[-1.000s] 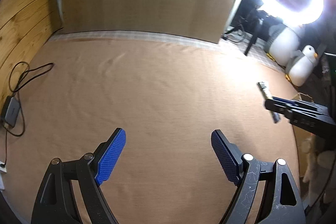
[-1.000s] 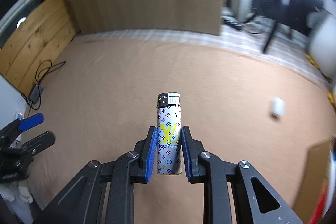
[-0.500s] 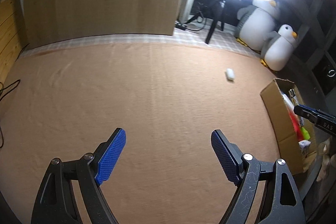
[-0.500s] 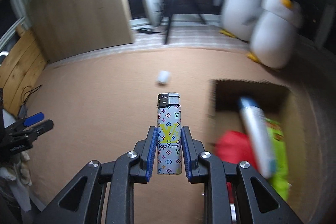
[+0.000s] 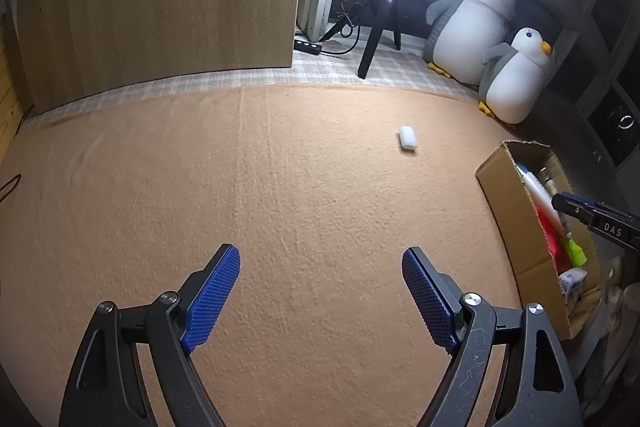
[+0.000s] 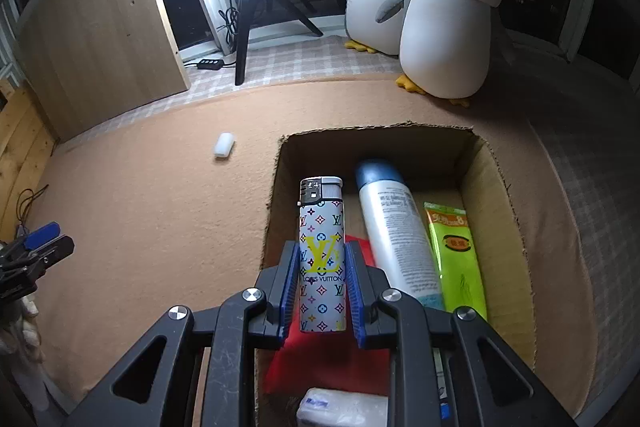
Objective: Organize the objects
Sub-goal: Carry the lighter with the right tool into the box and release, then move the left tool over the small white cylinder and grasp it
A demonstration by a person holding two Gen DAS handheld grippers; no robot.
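Observation:
My right gripper (image 6: pixel 322 259) is shut on a white patterned lighter (image 6: pixel 321 247) and holds it upright above the left part of an open cardboard box (image 6: pixel 492 163). The box holds a silver spray can (image 6: pixel 396 235), a green packet (image 6: pixel 456 255), a red item (image 6: pixel 320 367) and a small white pack (image 6: pixel 340 411). A small white object (image 6: pixel 223 145) lies on the tan mat left of the box; it also shows in the left wrist view (image 5: pixel 408 137). My left gripper (image 5: pixel 320 291) is open and empty above the mat. The box (image 5: pixel 504 195) sits at its right, with the right gripper's tip (image 5: pixel 592 217) above it.
Two plush penguins (image 6: pixel 444 23) stand behind the box. A ring light on a tripod (image 6: pixel 248 15) and a wooden panel (image 6: pixel 96 27) stand at the back. A power strip (image 6: pixel 208 63) lies on the checked floor. The left gripper (image 6: pixel 32 247) shows at the left edge.
Both grippers have swung to the right. My right gripper has carried the lighter from above the bare mat to above the box. The left gripper stays open.

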